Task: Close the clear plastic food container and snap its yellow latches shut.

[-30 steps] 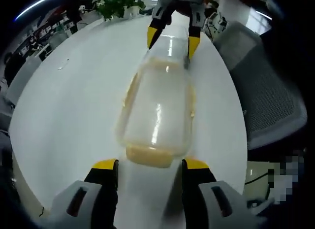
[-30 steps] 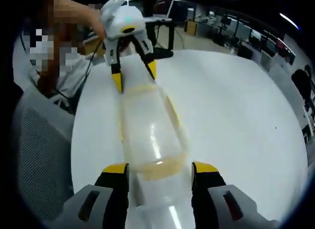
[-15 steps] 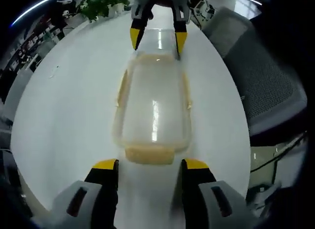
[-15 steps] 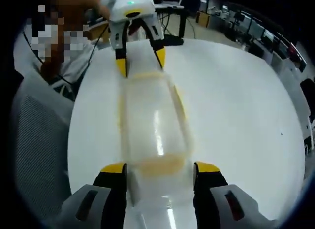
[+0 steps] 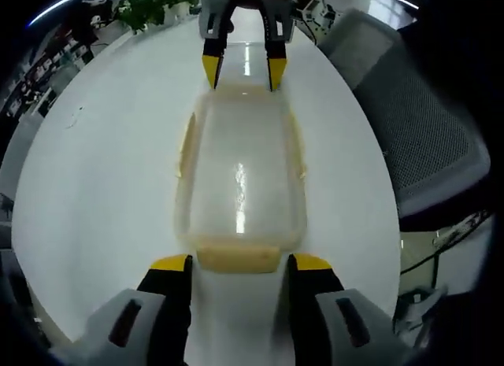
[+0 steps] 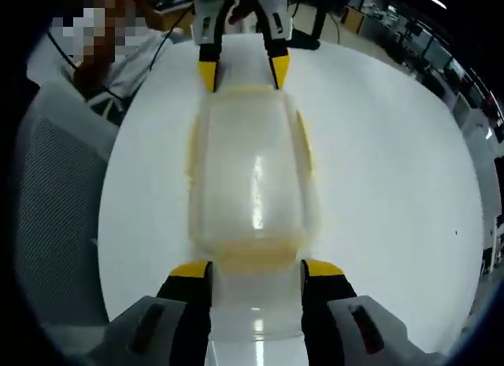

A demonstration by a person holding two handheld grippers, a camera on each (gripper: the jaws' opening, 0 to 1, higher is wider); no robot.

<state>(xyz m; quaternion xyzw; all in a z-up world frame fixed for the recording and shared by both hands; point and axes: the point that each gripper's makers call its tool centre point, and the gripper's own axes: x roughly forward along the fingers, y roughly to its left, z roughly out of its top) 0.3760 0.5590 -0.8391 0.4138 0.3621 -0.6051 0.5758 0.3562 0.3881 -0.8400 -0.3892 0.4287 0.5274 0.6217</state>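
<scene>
The container [image 5: 240, 177] lies lid-on at the centre of the frame on the white table [image 5: 102, 169], lengthwise between the two grippers. The left gripper [image 5: 236, 265] stands open at the bottom, its jaws flanking a yellow end latch [image 5: 238, 258]. The right gripper [image 6: 256, 271] is likewise open astride the opposite latch [image 6: 256, 256]; whether either latch is snapped down is unclear. A grey chair [image 5: 417, 138] sits at right.

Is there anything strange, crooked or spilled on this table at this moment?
Nothing stands out. The clear container lies flat on the white table, lid on, nothing spilled. The left gripper and the right gripper face each other at its two short ends, both open.
</scene>
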